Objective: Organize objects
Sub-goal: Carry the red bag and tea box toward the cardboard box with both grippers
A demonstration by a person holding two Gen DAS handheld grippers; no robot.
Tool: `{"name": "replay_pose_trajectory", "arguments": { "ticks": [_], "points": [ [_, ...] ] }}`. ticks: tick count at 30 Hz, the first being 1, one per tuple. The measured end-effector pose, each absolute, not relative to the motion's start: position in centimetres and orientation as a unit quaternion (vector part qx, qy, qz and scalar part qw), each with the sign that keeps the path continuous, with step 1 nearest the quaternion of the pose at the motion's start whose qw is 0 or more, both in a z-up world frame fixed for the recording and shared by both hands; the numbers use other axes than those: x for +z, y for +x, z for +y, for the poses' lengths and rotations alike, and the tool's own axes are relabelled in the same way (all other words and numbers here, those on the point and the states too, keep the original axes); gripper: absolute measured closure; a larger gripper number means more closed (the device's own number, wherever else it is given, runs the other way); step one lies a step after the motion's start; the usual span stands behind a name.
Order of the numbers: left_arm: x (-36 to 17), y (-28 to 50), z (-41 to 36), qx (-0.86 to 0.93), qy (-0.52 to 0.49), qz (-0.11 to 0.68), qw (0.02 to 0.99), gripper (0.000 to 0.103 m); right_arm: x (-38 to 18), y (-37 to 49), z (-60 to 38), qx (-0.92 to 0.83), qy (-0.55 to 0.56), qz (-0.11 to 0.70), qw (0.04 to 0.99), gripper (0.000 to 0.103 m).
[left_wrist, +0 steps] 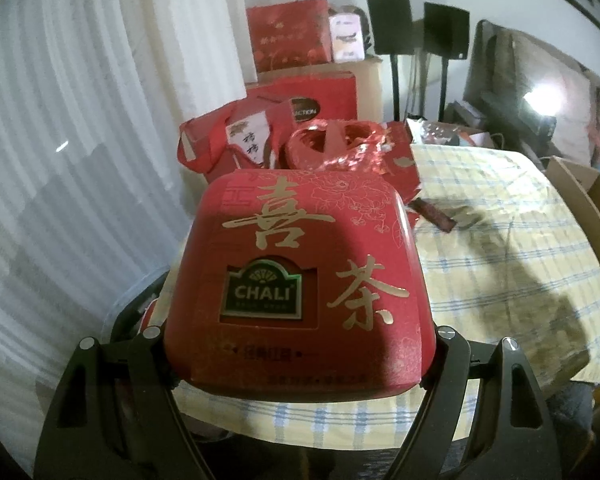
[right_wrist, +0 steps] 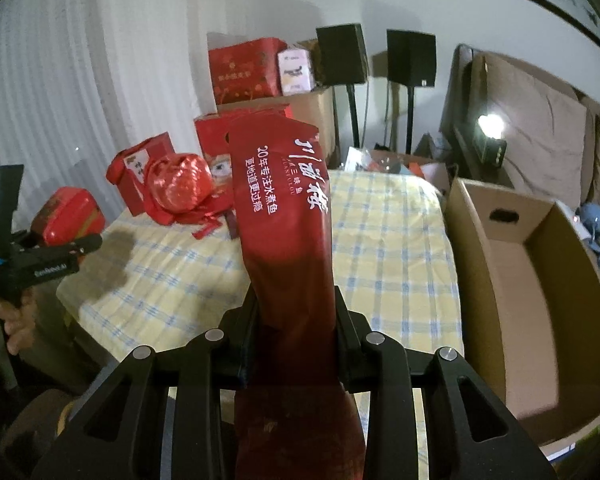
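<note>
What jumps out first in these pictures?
Red, mostly: the left claw grips a big red tea tin with gold characters, and the right claw pinches a long red packet upright. Behind them, more red gift bags crowd the checked tablecloth, and an open cardboard box waits at right.

Right gripper (right_wrist: 296, 320) clamped on a long red packet (right_wrist: 286, 216) with white Chinese print, packet standing upright between the jaws. Behind it, a table with a yellow-and-blue checked cloth (right_wrist: 380, 240). At its far left corner: round red foil bundle (right_wrist: 180, 186), red gift bag (right_wrist: 140, 170), more red boxes stacked further back. Open cardboard box (right_wrist: 520, 280) just beside the table on the right. Left gripper (right_wrist: 82, 245) at frame left, apparently holding a red tin (right_wrist: 70, 214); grip partly hidden.
</note>
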State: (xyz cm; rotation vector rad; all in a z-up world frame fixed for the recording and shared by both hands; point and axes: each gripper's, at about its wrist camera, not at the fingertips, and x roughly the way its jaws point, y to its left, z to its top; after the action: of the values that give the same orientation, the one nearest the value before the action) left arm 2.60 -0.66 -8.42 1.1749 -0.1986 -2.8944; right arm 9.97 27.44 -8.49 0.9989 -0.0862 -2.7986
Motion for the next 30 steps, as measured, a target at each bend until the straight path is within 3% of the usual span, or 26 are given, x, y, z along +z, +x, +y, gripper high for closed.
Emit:
{"name": "replay_pose_trajectory", "arguments": {
  "ticks": [10,13,30],
  "points": [
    [-9.5,3.0,0.9,-0.918,0.392,-0.057,-0.004,0.024,-11.4,11.4,28.9,-0.937,0.330,-0.064,0.100,0.072],
    [-9.8,2.8,1.0,-0.917,0.397,-0.040,-0.001,0.024,-10.6,11.7,28.3,-0.942,0.319,-0.028,0.100,0.072],
    [-8.1,4.0,2.6,-0.931,0.365,-0.021,0.013,0.024,-7.6,12.8,32.4,-0.952,0.293,-0.041,0.074,0.072]
  ]
}}
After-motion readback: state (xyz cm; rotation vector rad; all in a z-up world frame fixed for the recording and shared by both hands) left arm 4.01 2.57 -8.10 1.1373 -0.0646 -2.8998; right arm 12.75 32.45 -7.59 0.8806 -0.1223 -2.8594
